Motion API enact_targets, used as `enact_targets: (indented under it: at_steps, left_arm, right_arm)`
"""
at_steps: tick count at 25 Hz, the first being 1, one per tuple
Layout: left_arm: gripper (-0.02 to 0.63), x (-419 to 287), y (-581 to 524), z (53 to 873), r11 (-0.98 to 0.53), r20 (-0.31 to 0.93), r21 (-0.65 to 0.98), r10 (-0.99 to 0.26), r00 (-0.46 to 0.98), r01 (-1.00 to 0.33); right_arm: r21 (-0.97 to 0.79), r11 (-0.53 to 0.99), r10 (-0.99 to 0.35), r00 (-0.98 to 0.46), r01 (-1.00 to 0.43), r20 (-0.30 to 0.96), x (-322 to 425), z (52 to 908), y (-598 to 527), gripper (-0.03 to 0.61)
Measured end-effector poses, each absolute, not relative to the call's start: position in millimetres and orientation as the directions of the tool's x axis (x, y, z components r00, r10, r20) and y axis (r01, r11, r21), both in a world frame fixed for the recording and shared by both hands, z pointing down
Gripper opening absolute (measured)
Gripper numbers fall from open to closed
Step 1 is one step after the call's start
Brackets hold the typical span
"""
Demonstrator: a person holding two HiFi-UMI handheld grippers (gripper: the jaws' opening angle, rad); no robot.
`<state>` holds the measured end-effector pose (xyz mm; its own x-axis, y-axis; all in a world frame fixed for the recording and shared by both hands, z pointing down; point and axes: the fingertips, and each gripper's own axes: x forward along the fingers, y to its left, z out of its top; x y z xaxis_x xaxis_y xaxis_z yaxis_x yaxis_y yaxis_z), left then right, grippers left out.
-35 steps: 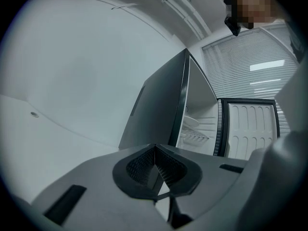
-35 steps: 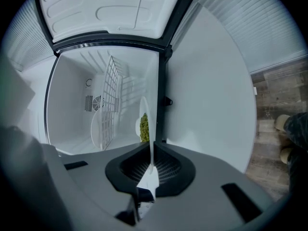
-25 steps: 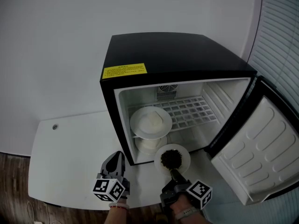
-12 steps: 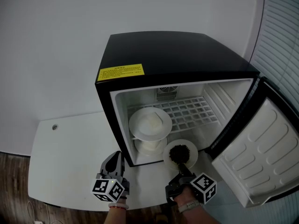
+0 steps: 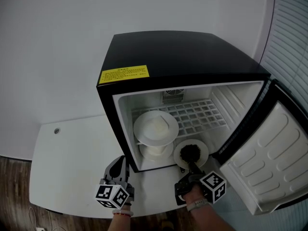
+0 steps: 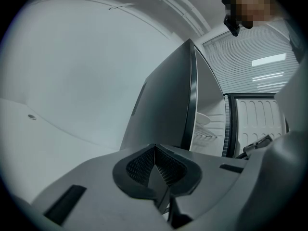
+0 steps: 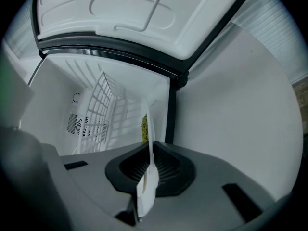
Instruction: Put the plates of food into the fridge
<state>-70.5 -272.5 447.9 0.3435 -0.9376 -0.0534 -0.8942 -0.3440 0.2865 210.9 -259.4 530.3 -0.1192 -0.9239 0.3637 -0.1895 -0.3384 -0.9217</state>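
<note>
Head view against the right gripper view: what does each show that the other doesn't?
Only the head view shows a white plate on the wire shelf, a second plate beneath it, the yellow label on the fridge and the left tongs. Only the right gripper view shows the right tongs shut on the rim of the plate of food, seen edge-on. Both show that plate, the wire shelf, the back vent and the open door.

The fridge [image 5: 183,57] stands on the bench [image 5: 72,167], its door [image 5: 269,162] open to the right. Inside, a first plate [image 5: 155,127] lies on the wire shelf [image 5: 202,114] at the left, a second plate [image 5: 154,152] under it, and a third plate [image 5: 191,153] at the bottom right front.
</note>
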Motion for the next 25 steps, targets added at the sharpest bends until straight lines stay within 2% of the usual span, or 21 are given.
enact_targets:
  at_steps: [14,25]
  left_arm:
    - [0.009,-69.3,-272.6,449.9,-0.35,-0.05,0.292,-0.935,0.351,-0.89]
    - [0.009,-68.8,-270.4,446.1,-0.351,-0.056,0.288,-0.935,0.35,-0.891]
  right_arm:
    - [-0.917,-0.344,-0.921,-0.118,-0.203,0.372,206.0,534.1,-282.7,0.017]
    - [-0.844,-0.335,-0.892,-0.147,-0.42,0.427,209.6,532.4,-295.1,0.017]
